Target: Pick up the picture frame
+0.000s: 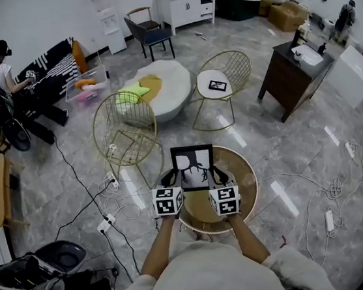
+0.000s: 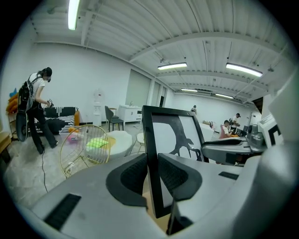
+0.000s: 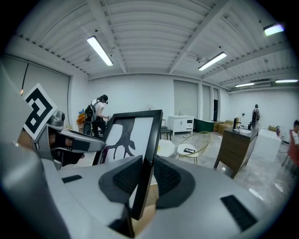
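A black picture frame (image 1: 193,167) with a white sheet and a dark tree-like print stands upright over the round wooden table (image 1: 245,178). My left gripper (image 1: 172,179) is shut on the frame's left edge (image 2: 150,158), with that edge clamped between its dark pads (image 2: 133,175). My right gripper (image 1: 215,175) is shut on the frame's right edge (image 3: 148,161), its pads (image 3: 166,177) pressed on both faces. Whether the frame's bottom touches the table is hidden behind the grippers.
Two gold wire chairs (image 1: 124,129) (image 1: 228,71) stand beyond the table, one bearing a white cushion with a small frame (image 1: 217,85). A white round pouf (image 1: 161,88) lies between them. A dark cabinet (image 1: 291,75) is at right. Cables and power strips (image 1: 107,224) lie on the floor. A person (image 1: 2,77) stands far left.
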A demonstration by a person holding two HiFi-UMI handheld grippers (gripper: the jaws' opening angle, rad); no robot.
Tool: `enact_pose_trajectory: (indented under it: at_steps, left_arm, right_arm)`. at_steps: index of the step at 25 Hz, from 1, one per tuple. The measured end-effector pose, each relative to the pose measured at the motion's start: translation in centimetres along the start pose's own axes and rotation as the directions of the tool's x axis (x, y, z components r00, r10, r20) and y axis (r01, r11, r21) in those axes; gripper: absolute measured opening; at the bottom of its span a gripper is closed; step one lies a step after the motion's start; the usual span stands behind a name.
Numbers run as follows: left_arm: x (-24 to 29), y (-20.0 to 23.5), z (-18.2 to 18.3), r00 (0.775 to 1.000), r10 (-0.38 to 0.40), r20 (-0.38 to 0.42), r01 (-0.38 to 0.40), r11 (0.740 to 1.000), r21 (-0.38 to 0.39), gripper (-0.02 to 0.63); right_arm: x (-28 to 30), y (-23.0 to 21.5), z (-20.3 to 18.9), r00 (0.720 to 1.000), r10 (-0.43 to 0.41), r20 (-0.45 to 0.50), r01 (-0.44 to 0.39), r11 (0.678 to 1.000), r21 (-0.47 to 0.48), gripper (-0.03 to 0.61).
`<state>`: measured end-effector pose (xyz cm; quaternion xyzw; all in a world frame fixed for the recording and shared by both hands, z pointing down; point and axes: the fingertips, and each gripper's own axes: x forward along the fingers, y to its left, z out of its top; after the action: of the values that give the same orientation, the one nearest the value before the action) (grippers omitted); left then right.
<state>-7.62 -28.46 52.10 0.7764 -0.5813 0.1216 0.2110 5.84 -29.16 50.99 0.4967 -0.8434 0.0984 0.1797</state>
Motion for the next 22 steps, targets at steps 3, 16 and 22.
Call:
enact_pose_trajectory:
  at_steps: [3,16,22]
  left_arm:
    - [-0.2,-0.5,2.4,0.999,-0.001,0.047,0.000,1.000,0.018,0.074]
    - [-2.6,-2.3,9.9,0.982,0.000,0.188,-0.015,0.997,0.075,0.074]
    - [-3.4,-2.8,12.5,0.973,-0.004,0.229,-0.019,0.995,0.098,0.074]
  right_arm:
    - [-0.4,-0.7,2.3,0.999,-0.008,0.047,0.009,1.000,-0.018,0.078]
    - [-2.9,-1.8,9.5,0.981,-0.015,0.195,0.028,0.998,-0.065,0.078]
    - [-3.7,-2.2,12.3,0.969,-0.017,0.246,0.038,0.996,-0.079,0.078]
